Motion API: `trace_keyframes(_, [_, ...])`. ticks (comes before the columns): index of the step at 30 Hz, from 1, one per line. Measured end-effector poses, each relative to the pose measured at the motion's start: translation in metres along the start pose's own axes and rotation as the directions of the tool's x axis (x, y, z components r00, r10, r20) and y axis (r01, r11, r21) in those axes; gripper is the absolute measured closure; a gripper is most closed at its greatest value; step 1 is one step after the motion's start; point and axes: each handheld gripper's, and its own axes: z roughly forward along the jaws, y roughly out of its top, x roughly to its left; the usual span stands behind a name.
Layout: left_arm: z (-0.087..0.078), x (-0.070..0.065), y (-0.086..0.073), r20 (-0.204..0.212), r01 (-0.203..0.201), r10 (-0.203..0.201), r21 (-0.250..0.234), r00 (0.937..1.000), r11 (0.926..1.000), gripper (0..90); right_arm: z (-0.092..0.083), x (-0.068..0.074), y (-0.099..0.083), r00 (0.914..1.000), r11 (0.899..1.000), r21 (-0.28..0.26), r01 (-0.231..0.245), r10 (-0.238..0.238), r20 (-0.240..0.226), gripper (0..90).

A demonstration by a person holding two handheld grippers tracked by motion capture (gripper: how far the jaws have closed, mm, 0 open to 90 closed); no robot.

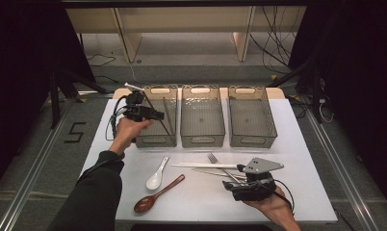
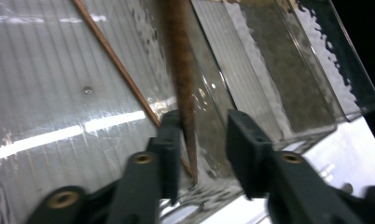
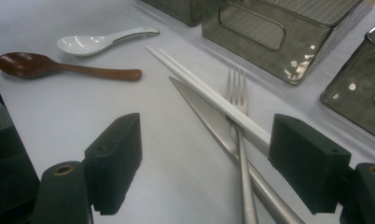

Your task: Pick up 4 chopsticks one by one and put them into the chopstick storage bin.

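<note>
Brown chopsticks stand tilted in the left bin, one between the left gripper's parted jaws, which grip nothing.

High view: fixed overhead on the person's side, looking forward and down over the whole surface, the left bin far off. Left gripper view: rides the left hand-held gripper, very close, looking down into that left bin. Right gripper view: rides the right hand-held gripper, low over the surface, facing the bins. Right and high views share the white chopsticks just in front of the bins.
</note>
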Motion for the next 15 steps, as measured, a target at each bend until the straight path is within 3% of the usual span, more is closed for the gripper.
trace_keyframes(7, [0.0020,0.0022,0.0020,-0.016,0.012,-0.012,-0.020,0.9998,0.9997,45.1,-0.0008,-0.0003,-0.0005,1.0000,1.000,-0.002,-0.004,0.004,0.001,26.3])
trace_keyframes(15, [0.0037,-0.0030,0.0030,-0.015,0.000,0.000,-0.019,0.9999,0.9998,35.9,-0.0013,-0.0007,-0.0002,1.0000,1.000,-0.004,-0.002,0.002,0.001,26.4])
